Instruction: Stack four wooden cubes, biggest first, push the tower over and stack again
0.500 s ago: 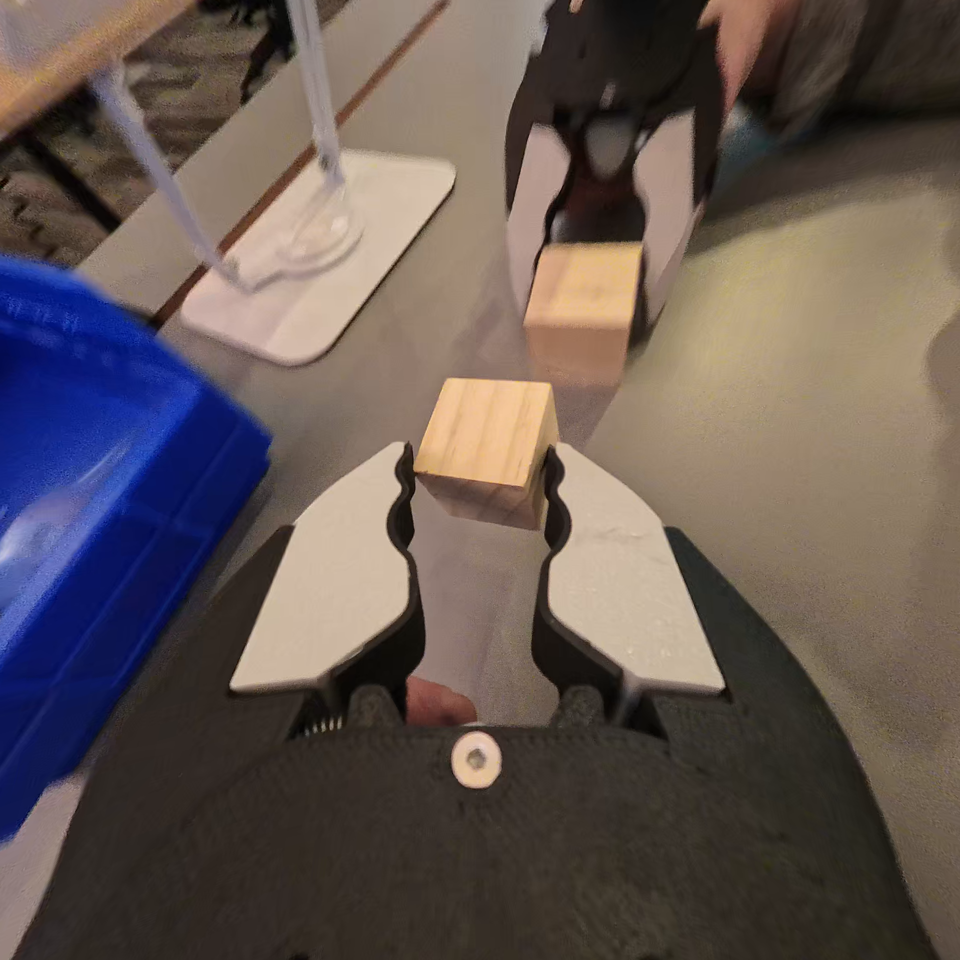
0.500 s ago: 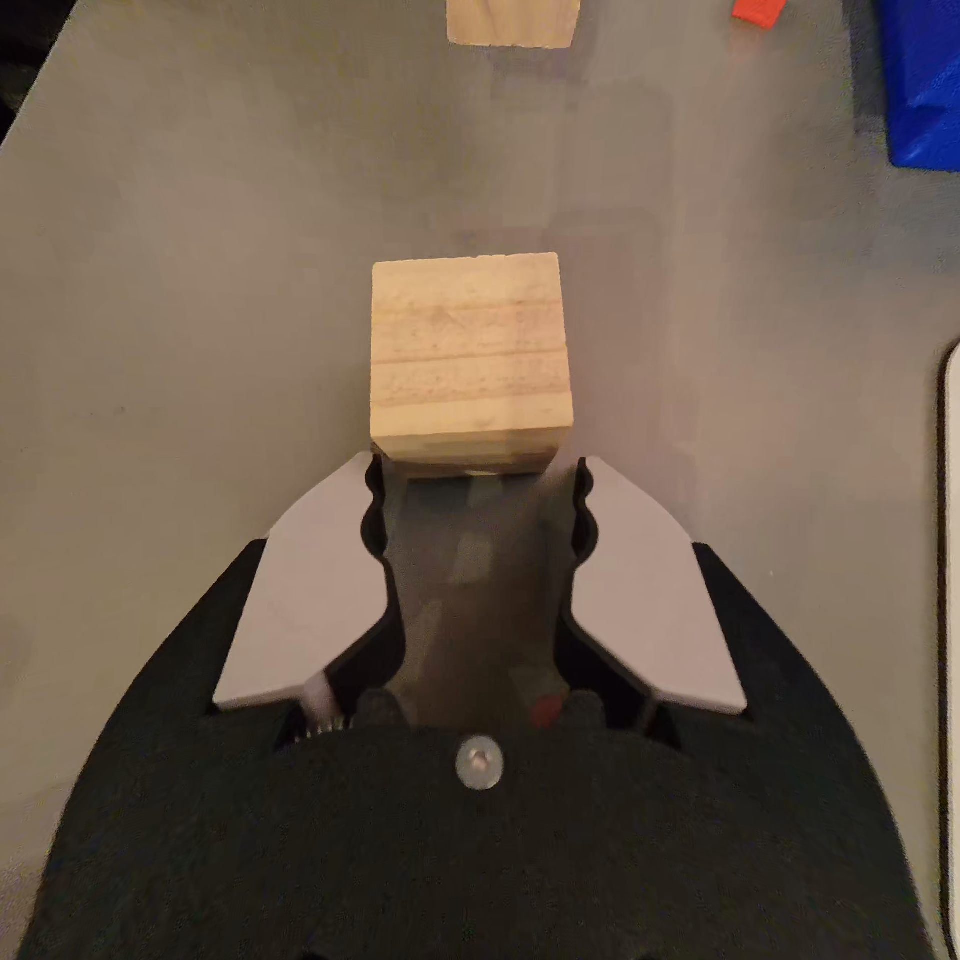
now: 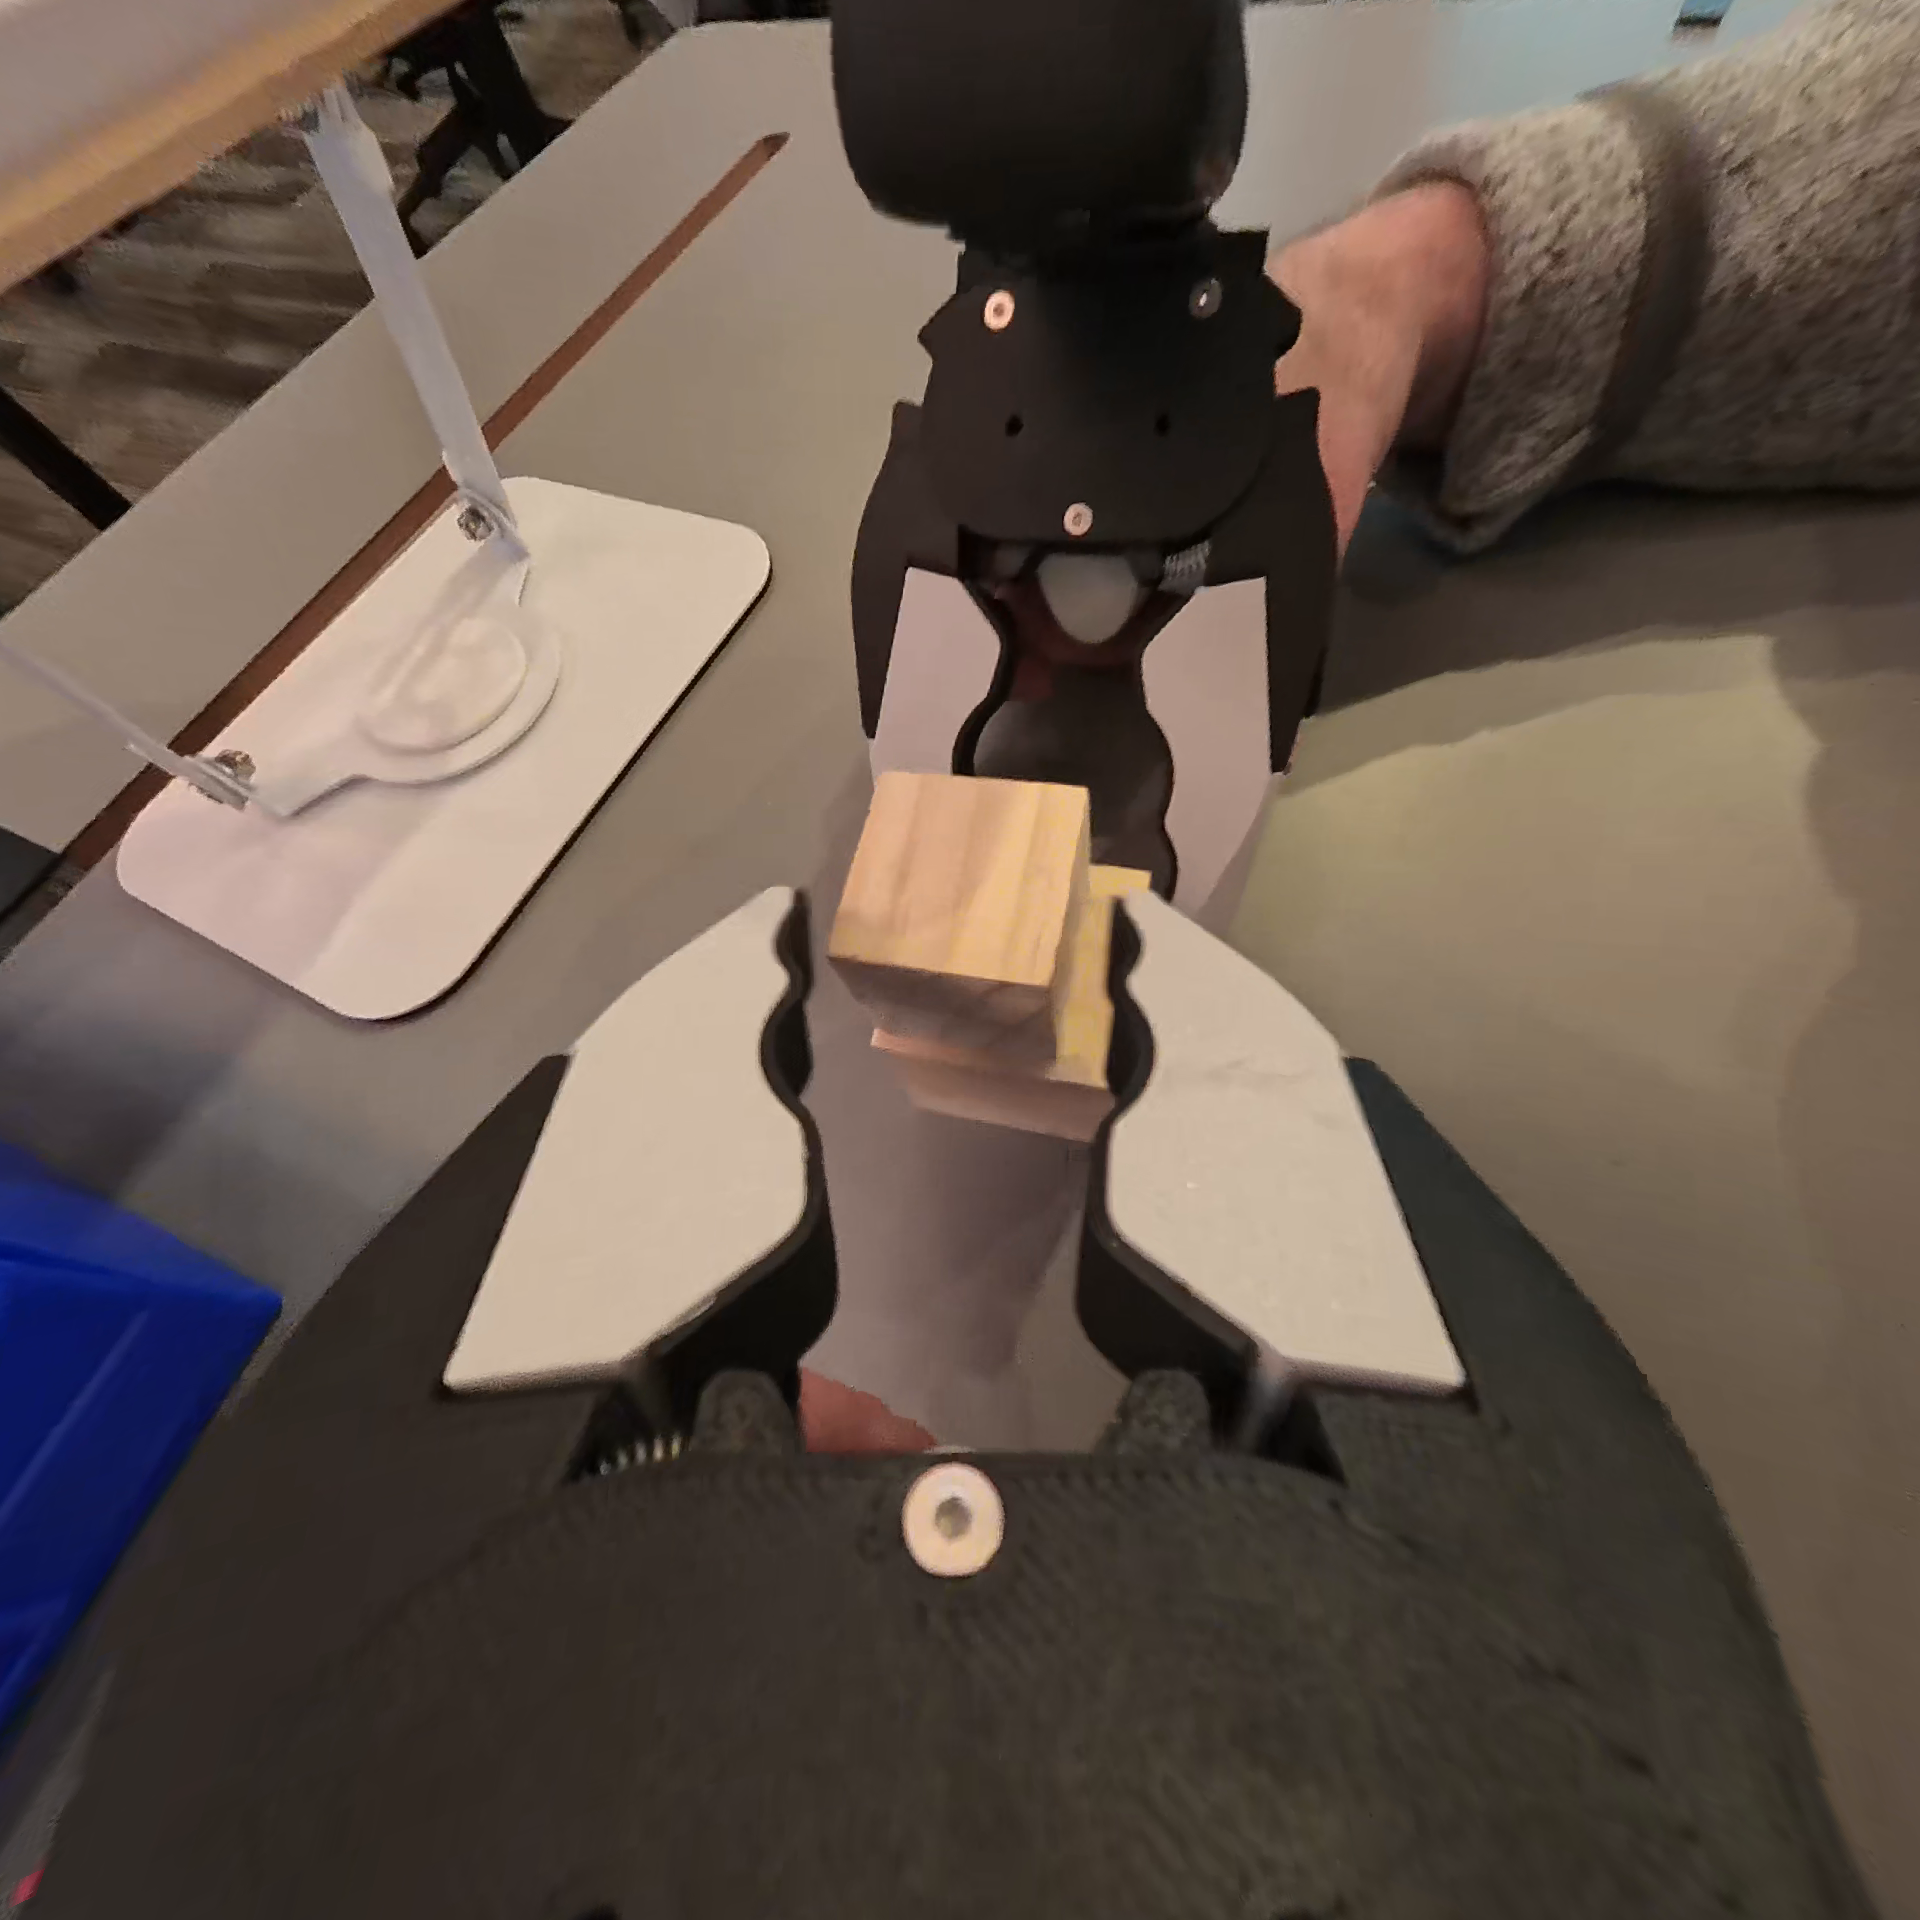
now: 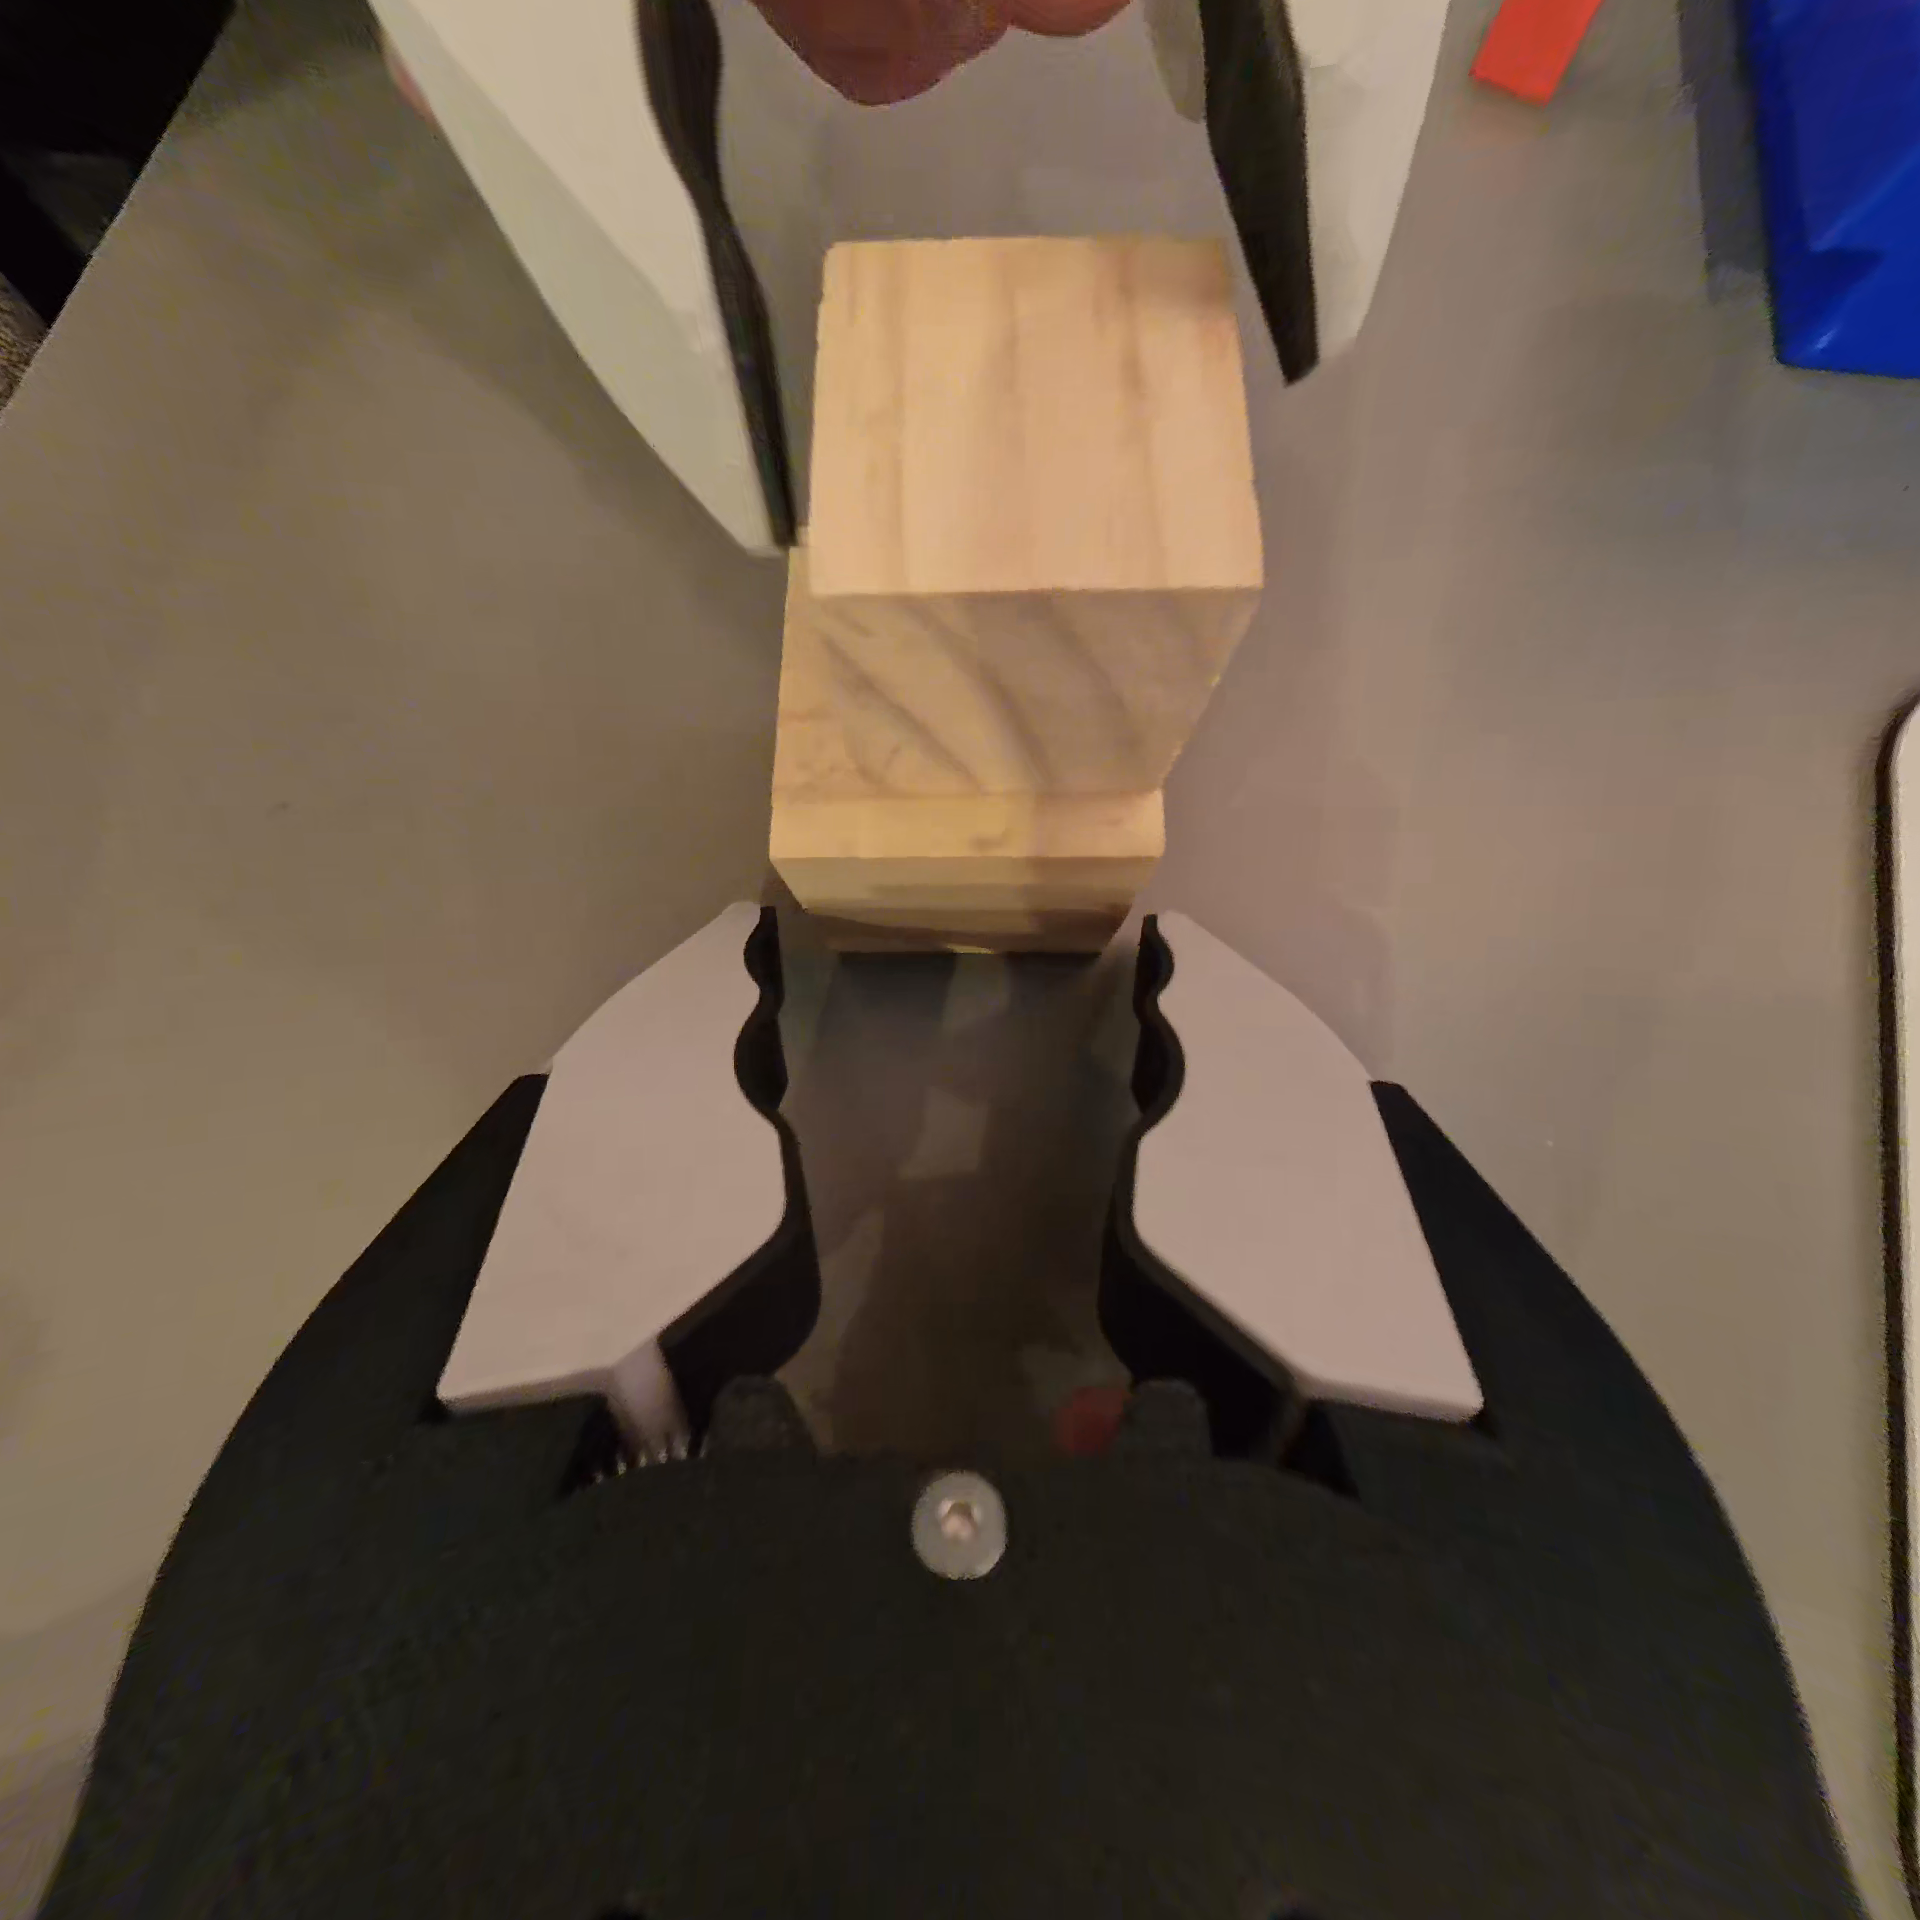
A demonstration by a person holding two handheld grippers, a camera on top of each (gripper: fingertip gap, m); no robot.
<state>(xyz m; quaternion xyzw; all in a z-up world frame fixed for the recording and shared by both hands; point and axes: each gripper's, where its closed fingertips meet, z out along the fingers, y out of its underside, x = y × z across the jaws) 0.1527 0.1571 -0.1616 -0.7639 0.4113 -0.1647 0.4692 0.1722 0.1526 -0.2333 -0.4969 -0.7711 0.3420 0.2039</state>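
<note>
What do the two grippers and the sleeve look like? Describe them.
Both match: the left gripper and right gripper have a black, textured, fan-shaped body with a silver screw at its centre. Each of the jaws carries a flat pale grey plate with a wavy black inner edge; a small spring shows at the base. No cables are visible. The sleeve is fuzzy grey knit.

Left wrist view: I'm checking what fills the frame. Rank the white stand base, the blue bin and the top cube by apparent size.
1. White stand base: largest.
2. Blue bin: next, though it is cropped by the frame and nearer the camera, so unsure.
3. Top cube: smallest.
</note>
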